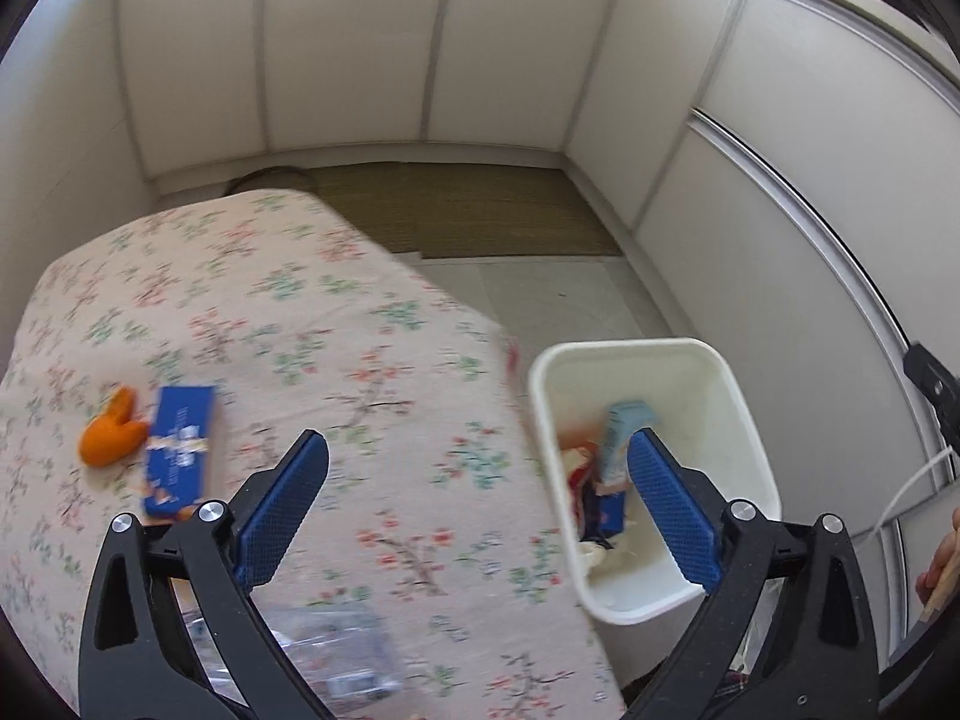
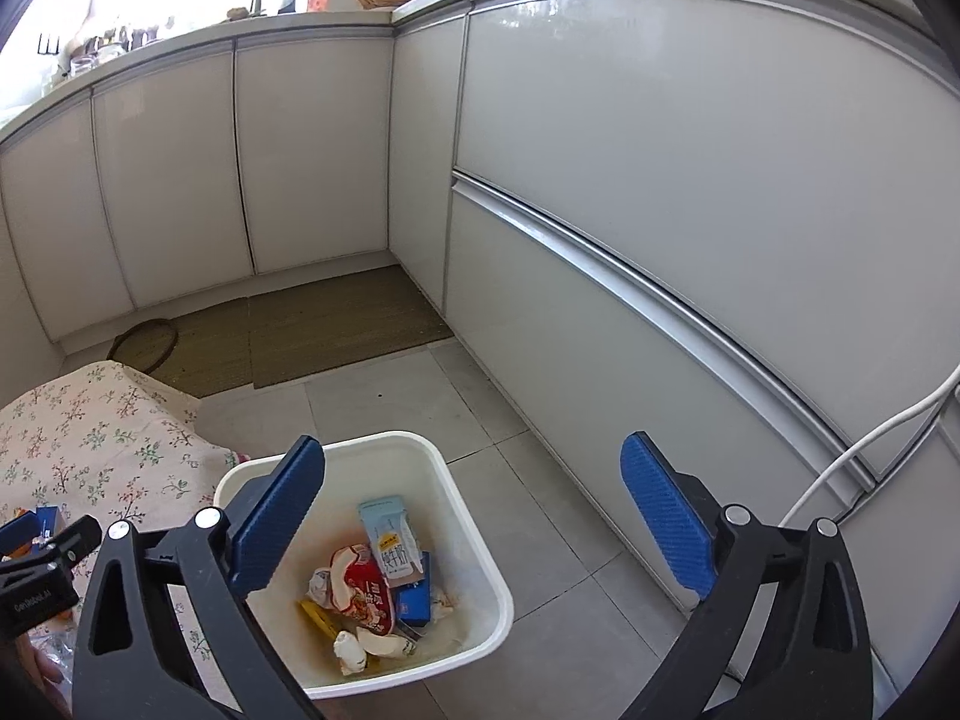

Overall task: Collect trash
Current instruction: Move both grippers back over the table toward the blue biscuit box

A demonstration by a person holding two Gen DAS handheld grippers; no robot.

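On the tiled floor beside the cloth-covered table stands the white bin, and I see in it a pale blue carton, a red wrapper and a small blue box. Still on the flowered cloth I note a blue packet touching an orange peel, with a blurred clear plastic piece nearer the camera. Left gripper and right gripper both stand released, jaws wide, nothing between them.

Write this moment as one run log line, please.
left gripper: open, empty | right gripper: open, empty | bin: holds trash | blue packet, orange peel: on table
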